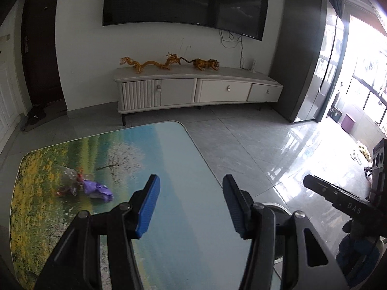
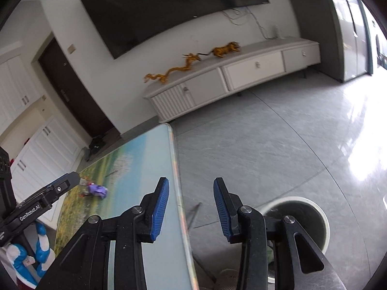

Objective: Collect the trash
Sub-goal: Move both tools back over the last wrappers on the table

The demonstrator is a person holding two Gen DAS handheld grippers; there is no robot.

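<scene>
Reaching: the step in hand looks like the first pick, going for the trash pile [image 1: 84,187] lying on the far left part of the counter [image 1: 183,217].
Trash: a crumpled purple wrapper [image 1: 98,189] touching clear crinkled plastic [image 1: 69,172] with red bits in it; in the right wrist view the same wrapper [image 2: 97,190] sits well in from the counter's [image 2: 167,241] long edge.
Left gripper [image 1: 191,207]: jaws spread wide, nothing between them, hovering over bare counter, with the pile ahead and to its left.
Right gripper [image 2: 191,207]: jaws spread, empty, straddling the counter's right edge, with floor below one finger.
Bin [image 2: 312,217]: round, open, standing on the floor just beside the counter's right side; its inside is too dark to read.
Doing it well: the left gripper is the nearer one; I would come in low with one pad on each side of the purple wrapper, pinching its bulk rather than the slippery clear film.
Edges: the pile is near the counter's left rim, so a sideways nudge could push light pieces off.
Open room: the counter between pile and bin looks bare and the tiled floor [image 2: 278,145] around the bin is open, but the right gripper sits on that path.
</scene>
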